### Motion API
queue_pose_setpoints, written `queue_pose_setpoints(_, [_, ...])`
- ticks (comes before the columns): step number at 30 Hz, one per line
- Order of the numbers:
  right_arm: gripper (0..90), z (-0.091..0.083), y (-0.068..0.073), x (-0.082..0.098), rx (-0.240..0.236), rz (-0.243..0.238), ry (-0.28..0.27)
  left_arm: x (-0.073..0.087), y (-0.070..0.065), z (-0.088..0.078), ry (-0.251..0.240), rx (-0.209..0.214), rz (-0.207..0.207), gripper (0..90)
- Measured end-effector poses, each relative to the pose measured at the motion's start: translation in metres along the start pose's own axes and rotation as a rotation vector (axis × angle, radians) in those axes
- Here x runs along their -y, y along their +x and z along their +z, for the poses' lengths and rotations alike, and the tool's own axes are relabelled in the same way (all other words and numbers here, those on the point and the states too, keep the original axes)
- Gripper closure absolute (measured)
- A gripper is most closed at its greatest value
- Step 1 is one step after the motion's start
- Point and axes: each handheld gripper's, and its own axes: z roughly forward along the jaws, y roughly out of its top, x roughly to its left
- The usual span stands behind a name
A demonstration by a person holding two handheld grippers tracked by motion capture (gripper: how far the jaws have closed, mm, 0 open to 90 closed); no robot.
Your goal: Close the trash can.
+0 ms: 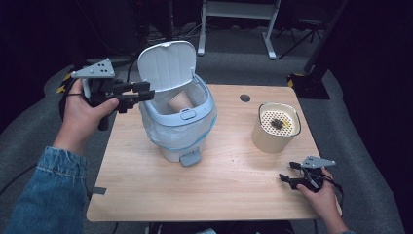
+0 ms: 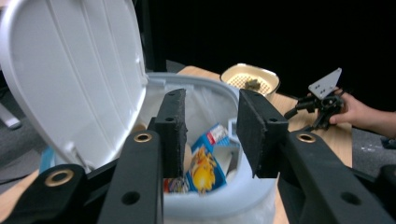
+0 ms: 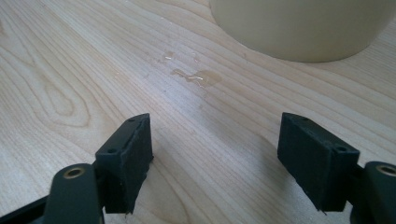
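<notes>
Bin [image 1: 178, 124] stands lid-up at bench [image 1: 204, 195] centre, a paper cup [image 1: 179, 101] inside.
Your left tongs [image 1: 146, 90], at its ten o'clock, hang empty and part-closed; right tongs [image 1: 287, 171] rest wide, empty, at four o'clock.

No readable text anywhere; the blue-and-yellow printed packet [image 2: 205, 163] inside the white plastic lidded bin [image 2: 74, 70], lower centre, carried print too blurred to read.
</notes>
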Motion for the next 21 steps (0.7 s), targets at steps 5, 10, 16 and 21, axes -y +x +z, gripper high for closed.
queue_pose_setpoints(5, [26.6, 0.000, 0.000, 0.000, 0.000, 0.000, 0.000, -0.016, 0.012, 0.007, -0.007, 0.001, 0.018, 66.0])
queue_pose_setpoints(10, [26.6, 0.000, 0.000, 0.000, -0.001, 0.001, 0.000, -0.035, 0.024, 0.011, 0.000, -0.024, 0.034, 70.9])
queue_pose_setpoints(16, [26.9, 0.000, 0.000, 0.000, -0.002, 0.000, -0.001, -0.054, 0.035, 0.012, -0.042, -0.009, 0.034, 77.2])
queue_pose_setpoints(21, [27.9, 0.000, 0.000, 0.000, -0.002, -0.003, -0.002, -0.070, 0.046, 0.011, -0.078, -0.022, 0.033, 79.7])
